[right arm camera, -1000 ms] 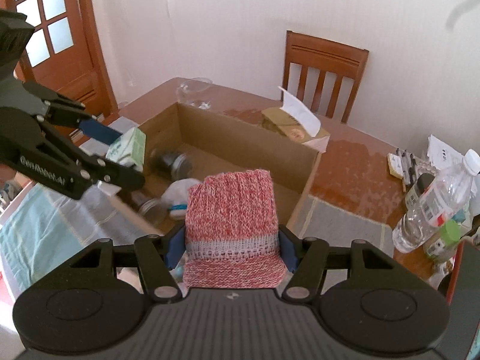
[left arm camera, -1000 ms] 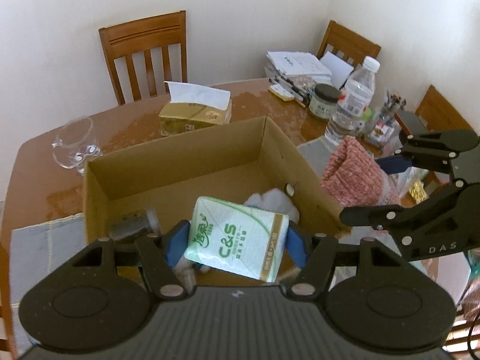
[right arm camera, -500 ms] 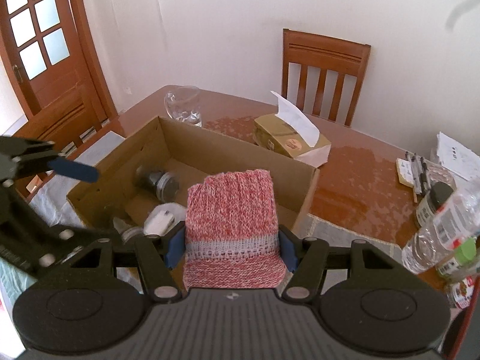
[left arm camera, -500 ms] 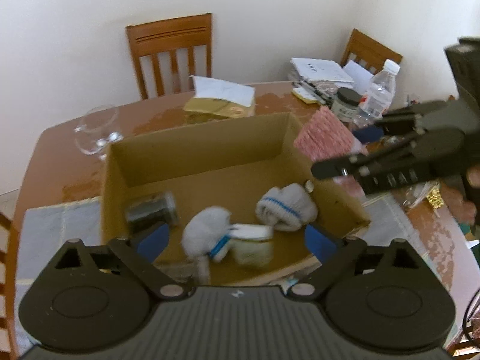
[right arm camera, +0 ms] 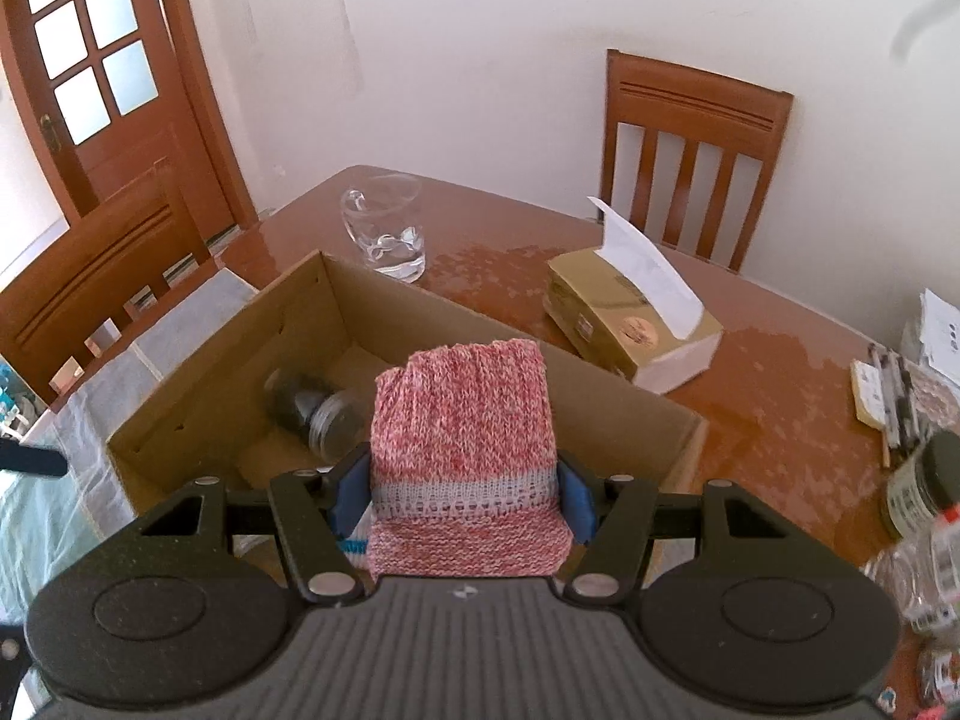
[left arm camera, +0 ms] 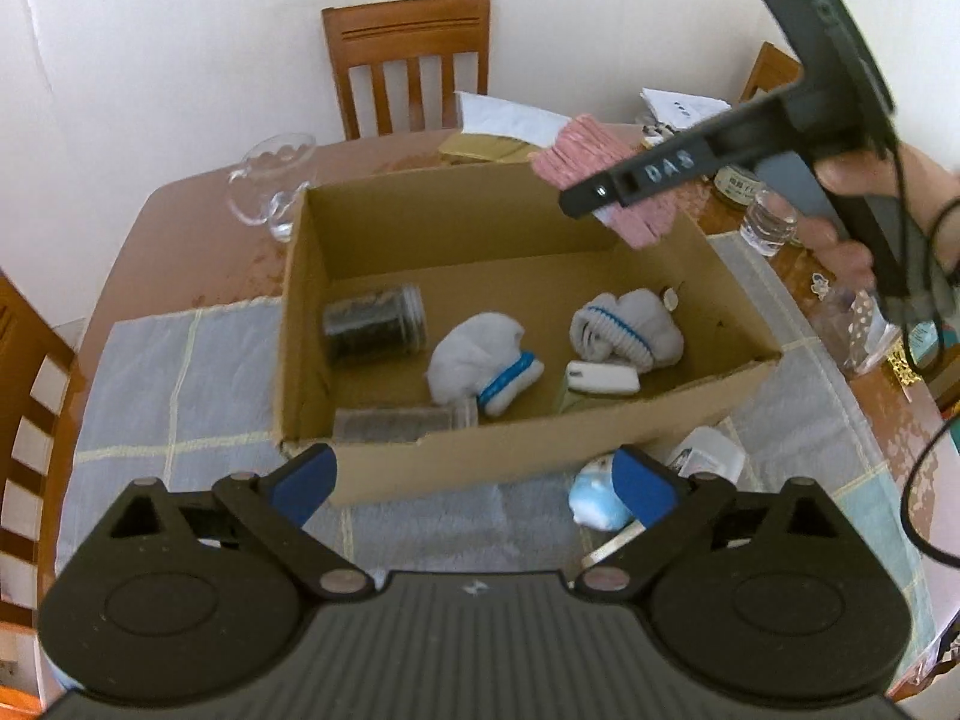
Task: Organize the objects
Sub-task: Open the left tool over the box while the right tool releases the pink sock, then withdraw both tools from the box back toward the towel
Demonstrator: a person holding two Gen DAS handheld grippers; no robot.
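Note:
An open cardboard box (left arm camera: 522,462) stands on the table. Inside lie a dark jar (left arm camera: 375,330), two rolled white socks with blue bands (left arm camera: 480,360) (left arm camera: 624,330), a tissue pack (left arm camera: 600,378) and a second jar (left arm camera: 396,423) against the near wall. My left gripper (left arm camera: 474,483) hangs open in front of the box's near wall, with nothing between its blue pads. My right gripper (right arm camera: 465,495) is shut on a folded pink knitted cloth (right arm camera: 462,420). In the left wrist view a hand holds that gripper (left arm camera: 660,174) over the box's far right corner.
A glass jug (left arm camera: 273,186) and a gold tissue box (right arm camera: 630,324) stand behind the box. Small blue-and-white items (left arm camera: 594,501) lie on the checked cloth (left arm camera: 180,372) before it. Jars, a small glass (left arm camera: 768,222) and papers crowd the right side. Wooden chairs (left arm camera: 408,60) surround the table.
The left gripper let go of the tissue pack, which now lies in the box, then opened wide and drew back. The right gripper carried the pink cloth over the box.

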